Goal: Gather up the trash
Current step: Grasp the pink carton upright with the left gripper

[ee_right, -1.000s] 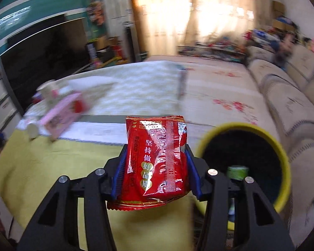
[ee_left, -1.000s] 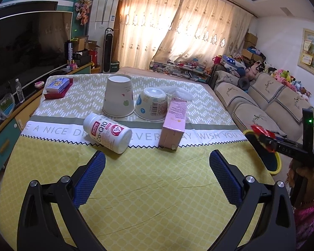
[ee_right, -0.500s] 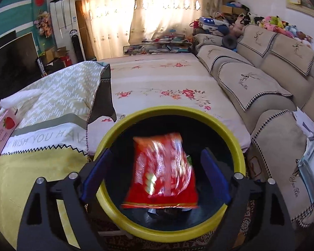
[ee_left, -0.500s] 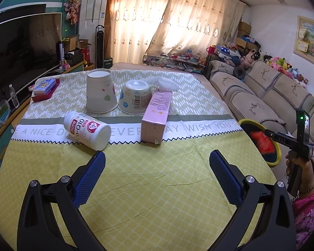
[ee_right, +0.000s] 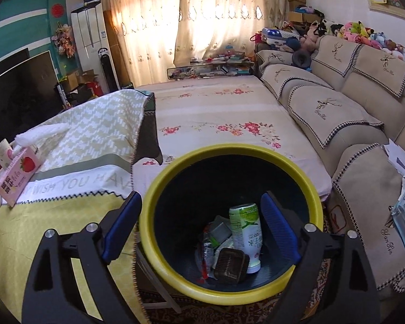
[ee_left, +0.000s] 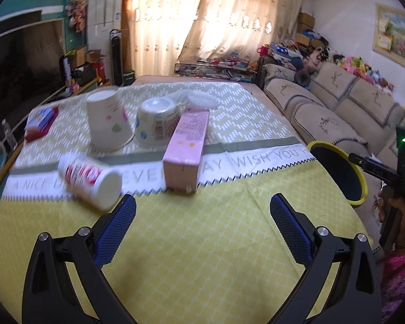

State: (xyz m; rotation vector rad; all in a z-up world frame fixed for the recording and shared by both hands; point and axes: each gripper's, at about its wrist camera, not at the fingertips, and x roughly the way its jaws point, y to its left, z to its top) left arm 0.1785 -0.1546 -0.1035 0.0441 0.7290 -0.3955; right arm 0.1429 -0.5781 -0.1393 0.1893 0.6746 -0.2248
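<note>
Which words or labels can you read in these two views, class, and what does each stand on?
"WISH YOU HAV": white band of the yellow-green tablecloth.
"A NICE D", "WISH YOU H": same band, left view.
"Yan Sun": beige embroidered sofa cover.
White plastic bottle: label blurred.
Pink carton, green-white bottle in yellow-rimmed bin: print too small.

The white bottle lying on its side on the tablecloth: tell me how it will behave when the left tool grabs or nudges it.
The white bottle lies on its side, so a nudge would probably roll it. Its round, smooth-looking body may slip between the open left tool unless gripped squarely. It looks like rigid plastic, likely light.
</note>
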